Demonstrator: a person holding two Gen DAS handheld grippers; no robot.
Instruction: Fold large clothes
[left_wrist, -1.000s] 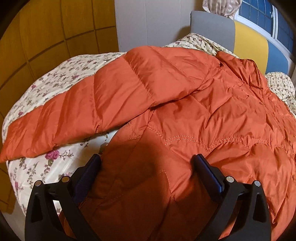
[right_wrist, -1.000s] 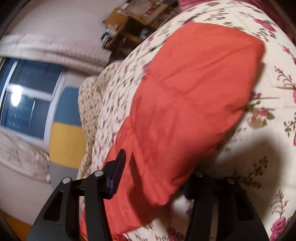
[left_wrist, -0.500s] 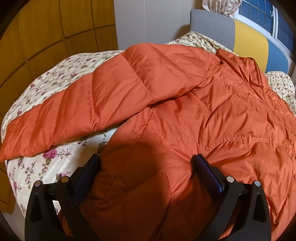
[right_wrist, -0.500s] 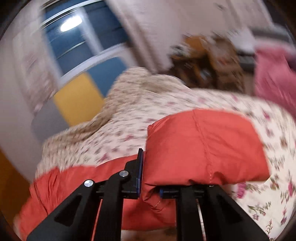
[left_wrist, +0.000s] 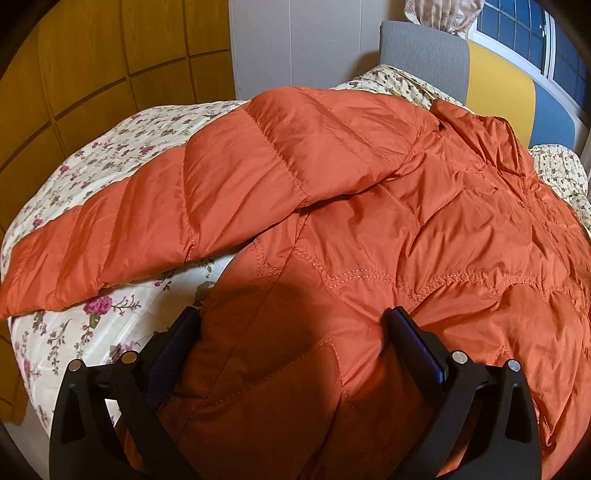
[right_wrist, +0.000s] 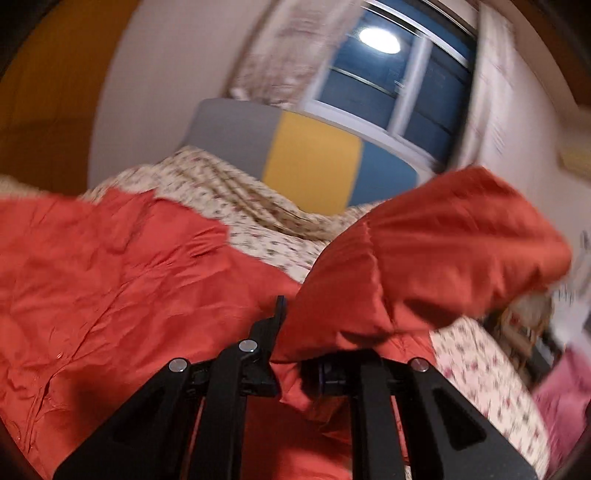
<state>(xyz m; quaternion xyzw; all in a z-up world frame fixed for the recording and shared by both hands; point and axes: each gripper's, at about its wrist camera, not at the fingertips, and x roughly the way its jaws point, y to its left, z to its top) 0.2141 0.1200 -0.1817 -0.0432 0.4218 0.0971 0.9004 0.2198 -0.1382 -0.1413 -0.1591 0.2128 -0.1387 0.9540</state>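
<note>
Bed: a floral sheet (left_wrist: 110, 166) covers the mattress; the orange down jacket (left_wrist: 424, 229) lies spread across most of it.
Room: wood-panelled wall (left_wrist: 92, 66) on one side; a headboard (left_wrist: 498, 85) in grey, yellow and blue panels under a window (right_wrist: 399, 85) with a curtain beside it.
Left gripper (left_wrist: 291, 332): fingers spread wide, straddling a bulge of the jacket's lower body; the fabric sits between them, and a firm pinch cannot be told.
Right gripper (right_wrist: 295, 350): fingers drawn close together, pinching the end of the jacket's sleeve (right_wrist: 436, 266), which stands lifted above the bed.
Left wrist view only: the other sleeve (left_wrist: 155, 221) lying flat, stretched out over the sheet toward the wood wall.
Right wrist view only: a ceiling-light reflection in the window, blurred furniture at the right edge.
</note>
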